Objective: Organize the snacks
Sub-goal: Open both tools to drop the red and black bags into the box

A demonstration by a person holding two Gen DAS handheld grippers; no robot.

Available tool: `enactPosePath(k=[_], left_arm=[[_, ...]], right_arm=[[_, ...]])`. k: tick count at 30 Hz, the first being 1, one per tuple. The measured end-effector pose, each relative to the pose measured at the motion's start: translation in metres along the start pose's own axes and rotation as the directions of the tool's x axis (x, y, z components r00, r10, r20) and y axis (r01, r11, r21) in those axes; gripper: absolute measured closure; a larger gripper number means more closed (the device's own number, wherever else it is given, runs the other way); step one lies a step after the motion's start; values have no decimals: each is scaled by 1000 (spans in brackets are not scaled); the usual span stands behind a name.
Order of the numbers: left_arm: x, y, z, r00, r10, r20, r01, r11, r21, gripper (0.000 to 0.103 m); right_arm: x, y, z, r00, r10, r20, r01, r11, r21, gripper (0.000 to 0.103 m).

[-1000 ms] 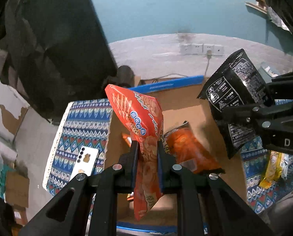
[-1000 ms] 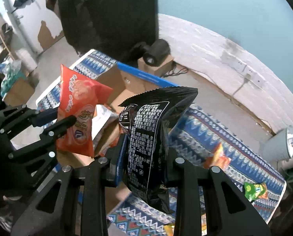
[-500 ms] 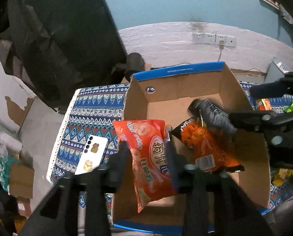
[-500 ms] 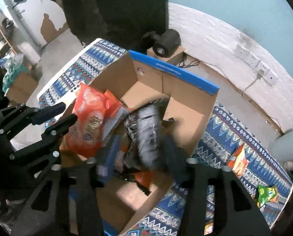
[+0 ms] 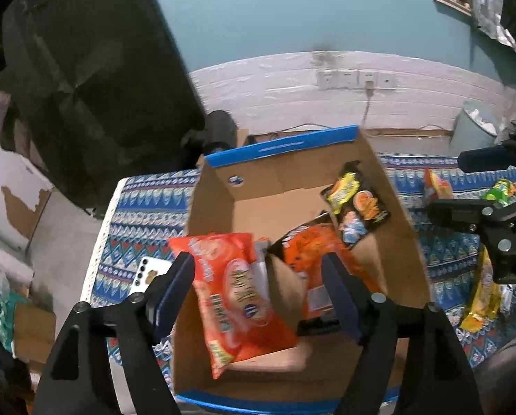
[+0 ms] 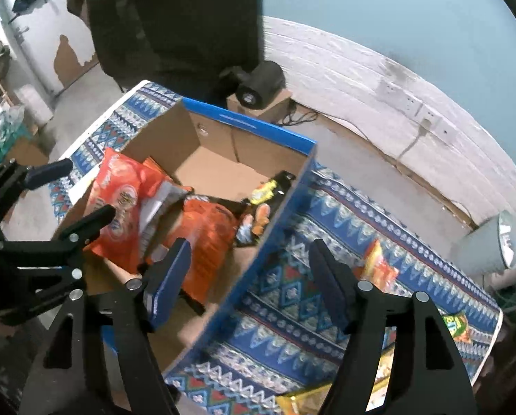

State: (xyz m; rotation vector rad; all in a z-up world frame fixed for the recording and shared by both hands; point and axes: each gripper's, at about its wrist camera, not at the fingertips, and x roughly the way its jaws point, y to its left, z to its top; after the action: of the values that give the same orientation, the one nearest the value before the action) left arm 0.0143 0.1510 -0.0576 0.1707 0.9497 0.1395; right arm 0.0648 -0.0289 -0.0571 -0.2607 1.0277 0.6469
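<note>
A cardboard box [image 5: 292, 180] with blue rims [image 6: 247, 122] stands on the patterned cloth. Inside lie a red-orange snack bag [image 5: 237, 290] at the left [image 6: 119, 204], an orange bag [image 5: 313, 252] in the middle [image 6: 209, 228] and a black bag [image 5: 358, 204] against the right wall [image 6: 261, 204]. My left gripper [image 5: 259, 273] is open and empty above the box. My right gripper [image 6: 249, 259] is open and empty above the box's right wall.
Loose snack bags lie on the blue patterned cloth [image 6: 327, 207] right of the box: an orange one [image 6: 379, 269], a green one [image 6: 458, 325] and a yellow one [image 5: 479, 304]. A white phone [image 5: 147, 273] lies left of the box. A black speaker [image 6: 258, 83] stands behind.
Both grippers opened. The red-orange bag dropped from my left gripper and the black bag from my right gripper into the box. Both grippers rose away.
</note>
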Motion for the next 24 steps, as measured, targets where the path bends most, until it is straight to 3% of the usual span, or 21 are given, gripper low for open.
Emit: enactPosePath(k=[24], left_arm=[[-17,-113,17,994,-112,-5,111,974,198,22]], right_arm=[[-40,-94,-72,995,-100,-16,101,992,78,26]])
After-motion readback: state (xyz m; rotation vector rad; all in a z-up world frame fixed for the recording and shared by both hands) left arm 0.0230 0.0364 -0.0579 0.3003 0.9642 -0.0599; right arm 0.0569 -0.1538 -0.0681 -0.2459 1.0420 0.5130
